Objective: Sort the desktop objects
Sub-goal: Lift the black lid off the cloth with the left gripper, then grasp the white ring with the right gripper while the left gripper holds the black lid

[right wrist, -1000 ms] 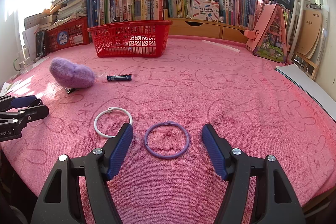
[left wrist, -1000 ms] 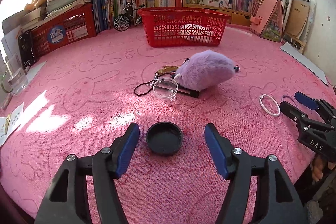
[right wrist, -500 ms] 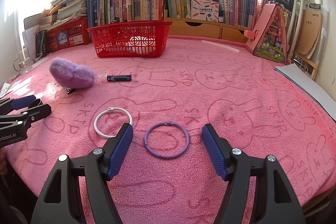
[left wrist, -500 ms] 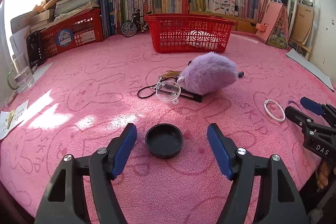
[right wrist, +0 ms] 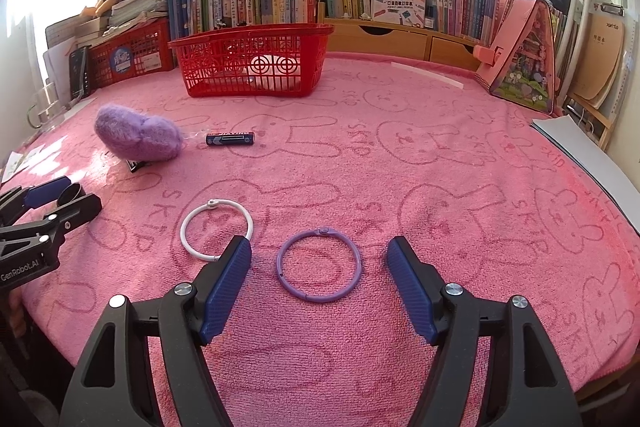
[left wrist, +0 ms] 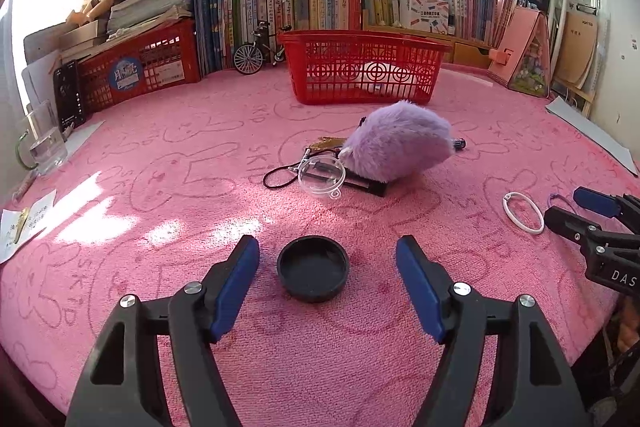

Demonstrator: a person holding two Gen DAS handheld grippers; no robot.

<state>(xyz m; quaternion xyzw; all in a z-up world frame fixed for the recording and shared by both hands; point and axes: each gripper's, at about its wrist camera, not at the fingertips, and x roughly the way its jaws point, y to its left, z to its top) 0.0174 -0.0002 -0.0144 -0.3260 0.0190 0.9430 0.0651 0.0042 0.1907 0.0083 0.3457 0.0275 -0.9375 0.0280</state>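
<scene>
Straddling purple ring, right claw (opening).

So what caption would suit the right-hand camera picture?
Right gripper, jaws opening, straddles a purple ring on the pink cloth.

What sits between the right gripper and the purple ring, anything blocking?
Nothing visible. The purple ring lies flat on the pink cloth between the right gripper's opening jaws, untouched; the white ring lies apart, to its left.
</scene>
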